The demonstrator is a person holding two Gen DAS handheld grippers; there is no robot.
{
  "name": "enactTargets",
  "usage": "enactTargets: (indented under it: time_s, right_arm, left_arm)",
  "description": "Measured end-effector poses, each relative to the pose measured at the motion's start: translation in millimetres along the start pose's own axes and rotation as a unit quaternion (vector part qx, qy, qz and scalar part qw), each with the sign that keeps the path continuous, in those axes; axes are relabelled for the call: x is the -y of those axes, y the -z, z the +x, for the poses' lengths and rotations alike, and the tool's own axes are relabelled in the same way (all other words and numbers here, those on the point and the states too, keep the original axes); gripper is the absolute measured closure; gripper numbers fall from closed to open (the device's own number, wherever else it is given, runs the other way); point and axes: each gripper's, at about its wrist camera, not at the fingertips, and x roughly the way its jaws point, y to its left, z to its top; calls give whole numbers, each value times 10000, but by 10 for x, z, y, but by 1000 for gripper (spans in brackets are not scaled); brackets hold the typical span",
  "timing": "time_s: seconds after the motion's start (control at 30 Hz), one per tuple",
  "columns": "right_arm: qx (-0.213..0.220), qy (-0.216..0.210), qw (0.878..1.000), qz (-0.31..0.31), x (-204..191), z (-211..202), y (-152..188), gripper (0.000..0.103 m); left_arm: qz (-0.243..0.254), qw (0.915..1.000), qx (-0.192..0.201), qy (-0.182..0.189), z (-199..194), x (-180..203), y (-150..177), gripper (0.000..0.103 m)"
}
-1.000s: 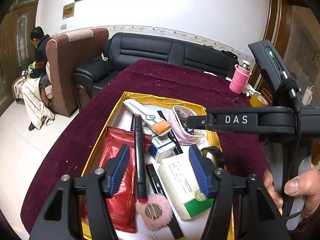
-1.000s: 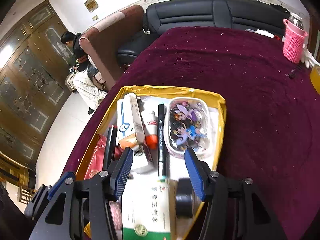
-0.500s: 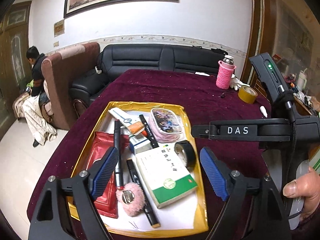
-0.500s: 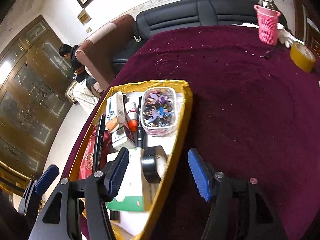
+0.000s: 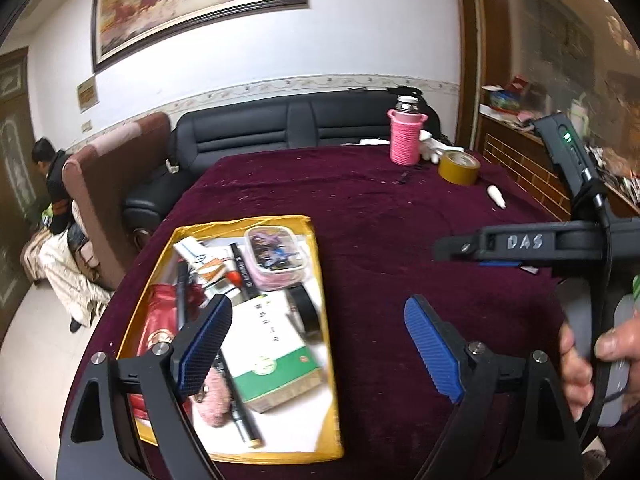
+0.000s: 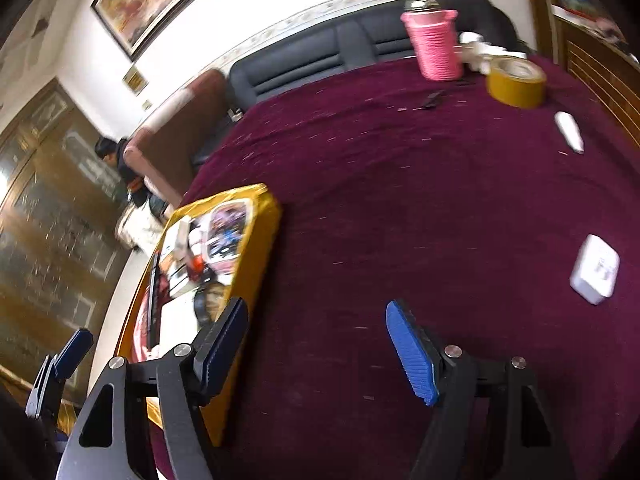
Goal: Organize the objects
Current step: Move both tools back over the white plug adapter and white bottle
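A yellow tray (image 5: 326, 364) on the dark red tablecloth holds a green-and-white box (image 5: 272, 344), a black tape roll (image 5: 306, 312), a clear lidded box (image 5: 276, 256), a red pouch (image 5: 154, 320), pens and a pink puff (image 5: 218, 396). My left gripper (image 5: 316, 340) is open and empty above the tray's right edge. My right gripper (image 6: 316, 344) is open and empty over bare cloth right of the tray (image 6: 256, 256). A white box (image 6: 595, 268) lies on the cloth at the right.
At the far end of the table stand a pink-sleeved bottle (image 6: 434, 46), a yellow tape roll (image 6: 516, 82) and a small white tube (image 6: 570, 132). A black sofa (image 5: 280, 128) and a brown armchair are behind the table. A wooden cabinet (image 5: 516, 152) is at the right.
Both grippers have pulled back and swung right, away from the tray. The black tape roll now lies in the tray. The white box has come into the right wrist view.
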Motion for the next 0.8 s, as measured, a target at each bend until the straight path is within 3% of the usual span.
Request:
enactTargets:
  time_s: [0.3,0.57,0.8]
  right_arm:
    - [376,235,9958,804,906,-439,7,21]
    - [524,505,9862,1488,1658,-677,78,18]
    - [512,994,9815,1557,1984,-620,109,17]
  left_arm:
    - [474,9987,-112,156,91,459,-21,13]
    - [609,9966,-374,399,268,687,-31,13]
    - [625,9939,-666,611,508,851,-42,13]
